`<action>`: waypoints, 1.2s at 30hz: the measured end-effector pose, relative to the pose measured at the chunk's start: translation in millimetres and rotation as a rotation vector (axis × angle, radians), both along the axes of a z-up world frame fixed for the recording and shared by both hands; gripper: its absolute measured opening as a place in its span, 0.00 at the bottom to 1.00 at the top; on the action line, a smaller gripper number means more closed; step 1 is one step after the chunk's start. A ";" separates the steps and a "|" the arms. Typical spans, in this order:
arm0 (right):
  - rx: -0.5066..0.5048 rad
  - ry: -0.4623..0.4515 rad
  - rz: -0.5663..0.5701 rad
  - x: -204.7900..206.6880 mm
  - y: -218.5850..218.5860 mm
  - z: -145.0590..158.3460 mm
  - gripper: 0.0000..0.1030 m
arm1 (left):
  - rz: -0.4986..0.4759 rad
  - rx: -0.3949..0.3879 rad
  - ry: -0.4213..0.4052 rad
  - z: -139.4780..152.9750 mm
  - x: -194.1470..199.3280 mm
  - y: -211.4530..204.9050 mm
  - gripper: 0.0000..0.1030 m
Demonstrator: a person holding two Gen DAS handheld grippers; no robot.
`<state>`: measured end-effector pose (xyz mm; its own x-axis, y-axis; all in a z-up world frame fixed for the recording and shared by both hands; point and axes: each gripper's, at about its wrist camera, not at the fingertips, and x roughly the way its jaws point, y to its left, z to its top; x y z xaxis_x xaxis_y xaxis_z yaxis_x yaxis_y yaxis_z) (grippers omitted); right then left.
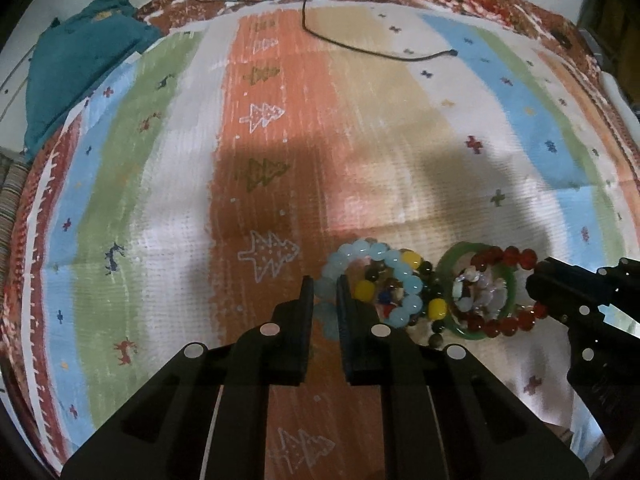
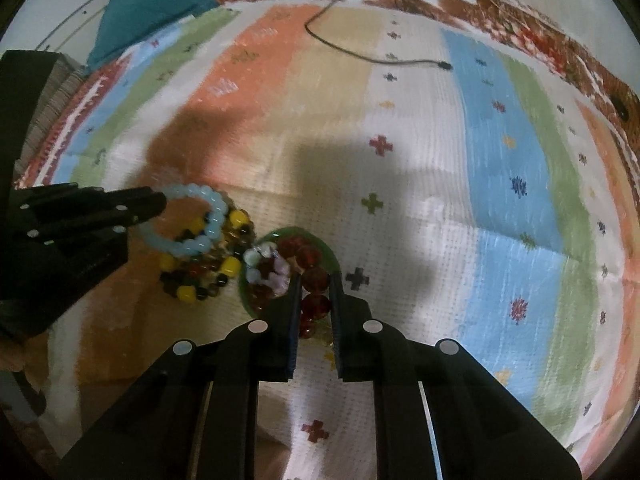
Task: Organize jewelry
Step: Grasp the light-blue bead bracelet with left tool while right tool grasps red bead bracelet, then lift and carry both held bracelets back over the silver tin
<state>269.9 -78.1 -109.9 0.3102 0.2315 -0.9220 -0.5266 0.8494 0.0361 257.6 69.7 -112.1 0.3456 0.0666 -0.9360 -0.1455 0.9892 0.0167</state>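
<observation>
On the striped cloth (image 1: 160, 200), bracelets still piled; left gripper (image 1: 325, 292) clamps pale-blue bead bracelet (image 1: 360, 250), right gripper (image 2: 315, 280) clamps red bead bracelet (image 2: 316, 276); sorting barely begun.

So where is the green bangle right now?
The green bangle lies on the striped cloth, just right of the pale blue bead bracelet in the left wrist view, with the red bead bracelet draped over it.

Both wrist cameras look steeply down, close above the striped cloth (image 1: 280, 128). Each faces the far edge. They share the bracelet cluster (image 1: 424, 292), the left view from its left, the right view from its right.
</observation>
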 end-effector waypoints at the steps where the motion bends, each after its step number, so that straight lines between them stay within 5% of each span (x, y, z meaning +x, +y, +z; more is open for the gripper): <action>1: 0.006 -0.004 0.004 -1.3 1.6 2.8 0.14 | -0.003 0.000 -0.005 2.6 -0.9 -1.7 0.11; 36: 0.064 -0.085 -0.019 -39.7 -12.3 48.7 0.14 | -0.020 -0.033 -0.112 58.0 -44.6 -18.7 0.11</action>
<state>230.2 -90.4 -61.2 0.3913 0.2824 -0.8758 -0.5139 0.8566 0.0466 213.0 51.0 -54.0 0.4489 0.0285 -0.8931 -0.1252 0.9916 -0.0313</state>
